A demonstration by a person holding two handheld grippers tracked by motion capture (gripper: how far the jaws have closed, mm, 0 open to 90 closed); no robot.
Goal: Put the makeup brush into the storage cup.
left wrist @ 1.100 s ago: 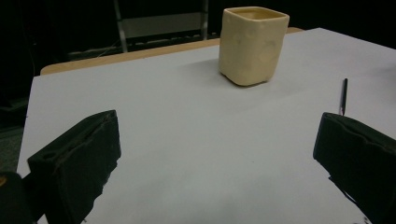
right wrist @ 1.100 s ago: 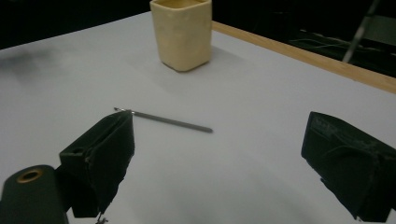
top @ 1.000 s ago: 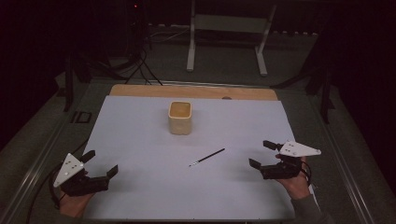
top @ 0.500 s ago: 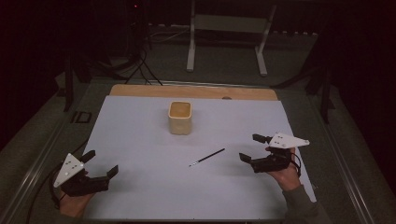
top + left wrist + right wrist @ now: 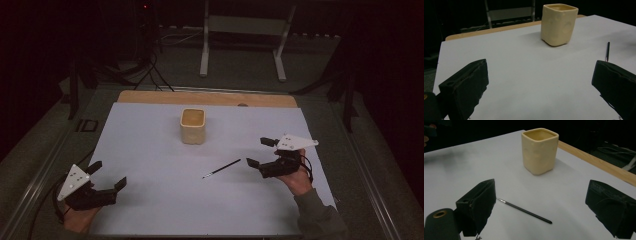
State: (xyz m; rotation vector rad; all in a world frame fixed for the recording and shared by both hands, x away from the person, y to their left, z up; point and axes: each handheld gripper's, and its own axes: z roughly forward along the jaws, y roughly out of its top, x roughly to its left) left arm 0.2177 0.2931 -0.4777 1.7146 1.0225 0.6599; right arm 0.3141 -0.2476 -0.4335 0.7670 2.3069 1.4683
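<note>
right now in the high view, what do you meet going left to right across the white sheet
Black left tool with its grey three-cornered plate → cream square-sided cup → thin black brush lying flat → black right tool with its grey plate.

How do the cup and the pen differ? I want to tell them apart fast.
The cup is pale yellow, squarish and stands upright, its mouth open; the pen is dark, thin and lies flat. The cup sits farther back; the pen lies near the right gripper. Both rest on the white sheet, untouched.
</note>
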